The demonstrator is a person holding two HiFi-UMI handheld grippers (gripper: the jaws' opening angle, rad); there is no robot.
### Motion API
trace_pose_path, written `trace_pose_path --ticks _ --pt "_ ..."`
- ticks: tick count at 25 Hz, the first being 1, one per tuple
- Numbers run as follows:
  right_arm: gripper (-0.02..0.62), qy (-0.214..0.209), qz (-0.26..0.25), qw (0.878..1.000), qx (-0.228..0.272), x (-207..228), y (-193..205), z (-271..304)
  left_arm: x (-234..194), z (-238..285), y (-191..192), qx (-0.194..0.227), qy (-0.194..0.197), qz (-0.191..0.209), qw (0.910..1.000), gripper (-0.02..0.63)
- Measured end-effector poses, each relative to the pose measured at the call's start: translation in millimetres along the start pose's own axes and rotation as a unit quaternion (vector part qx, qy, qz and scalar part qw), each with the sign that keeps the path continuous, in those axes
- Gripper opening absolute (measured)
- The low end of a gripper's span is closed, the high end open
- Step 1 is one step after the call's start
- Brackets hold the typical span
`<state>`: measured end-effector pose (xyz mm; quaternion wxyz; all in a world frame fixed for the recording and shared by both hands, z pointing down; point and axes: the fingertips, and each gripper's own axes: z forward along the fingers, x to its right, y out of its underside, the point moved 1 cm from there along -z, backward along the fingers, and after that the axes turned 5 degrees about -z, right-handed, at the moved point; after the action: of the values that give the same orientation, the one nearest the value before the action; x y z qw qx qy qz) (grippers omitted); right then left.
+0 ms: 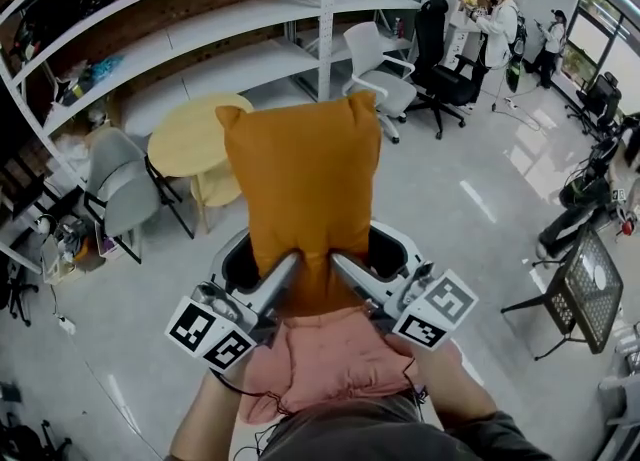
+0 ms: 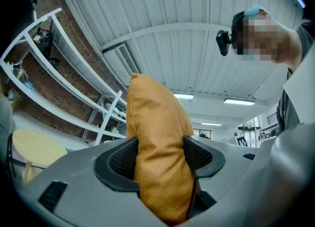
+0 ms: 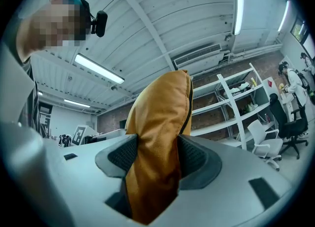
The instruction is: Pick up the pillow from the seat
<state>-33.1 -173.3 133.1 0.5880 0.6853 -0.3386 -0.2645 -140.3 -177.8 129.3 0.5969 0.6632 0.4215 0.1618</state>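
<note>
The orange pillow (image 1: 300, 179) stands upright in the air in the head view, held by its lower edge. My left gripper (image 1: 285, 271) and my right gripper (image 1: 345, 269) are both shut on that edge, side by side. In the left gripper view the pillow (image 2: 157, 122) fills the gap between the jaws of the left gripper (image 2: 160, 159), and both pads press into it. The right gripper view shows the same: the pillow (image 3: 160, 122) is pinched by the right gripper (image 3: 156, 159). Behind the pillow's base lies the white seat (image 1: 402, 249) with a black inside.
A pink cushion (image 1: 330, 359) lies just below the grippers. A round yellow table (image 1: 190, 134) and a grey chair (image 1: 120, 184) stand at the left. Office chairs (image 1: 375, 69), shelves (image 1: 200, 24) and people (image 1: 495, 24) are farther back. A black mesh stand (image 1: 585, 289) is at the right.
</note>
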Motion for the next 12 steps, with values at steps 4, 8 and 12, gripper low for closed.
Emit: trace_pose_path --ticks 4,8,12 --pt "0.258 -0.003 -0.004 1.000 -0.001 -7 -3 3 1 -6 -5 0.004 -0.002 -0.001 1.0000 0.293" --pt "0.258 -0.003 -0.005 1.000 -0.001 -11 -1 2 2 -11 -3 0.006 -0.003 0.001 1.0000 0.293" --pt "0.258 -0.002 -0.005 1.000 -0.003 -12 1 1 2 -13 0 0.006 -0.004 -0.003 1.0000 0.293"
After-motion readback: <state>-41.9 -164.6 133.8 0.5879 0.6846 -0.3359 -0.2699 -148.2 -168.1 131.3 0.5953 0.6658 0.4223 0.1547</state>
